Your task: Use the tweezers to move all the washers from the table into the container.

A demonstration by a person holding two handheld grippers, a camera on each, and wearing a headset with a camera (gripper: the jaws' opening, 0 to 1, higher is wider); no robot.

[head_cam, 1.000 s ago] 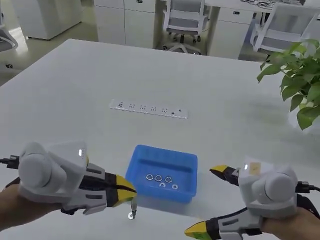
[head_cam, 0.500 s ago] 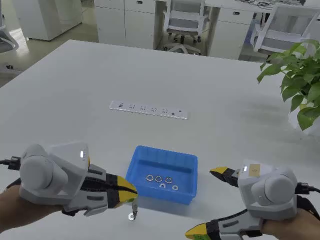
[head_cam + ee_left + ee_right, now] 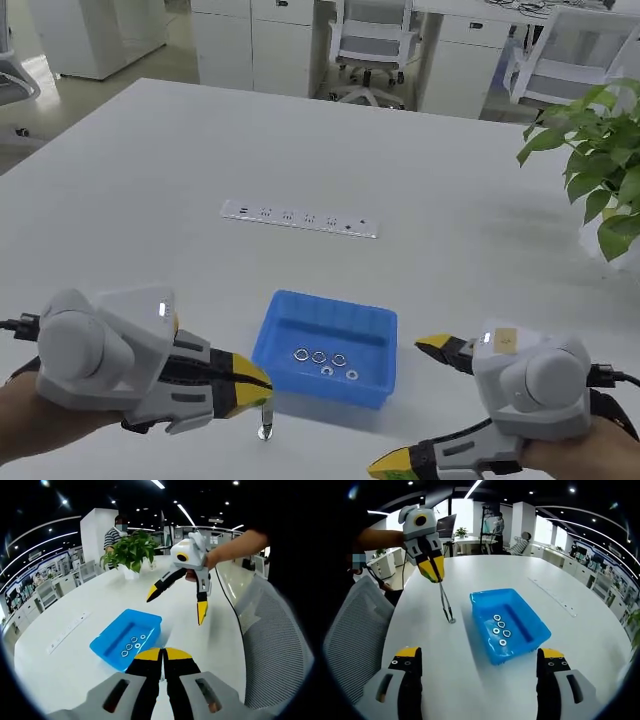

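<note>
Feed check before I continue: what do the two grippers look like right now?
The left gripper and right gripper both have pale grey rounded housings, black jaws with yellow tips, and a black cable behind. The right gripper carries a tan sticker.

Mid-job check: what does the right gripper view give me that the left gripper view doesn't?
Right gripper view: the tweezers hanging from the shut left tool, tips at a washer on the table, beside the container. Left gripper view: the right tool held open in the air, and a potted plant. Shared: the container with five washers inside, and the power strip.
</note>
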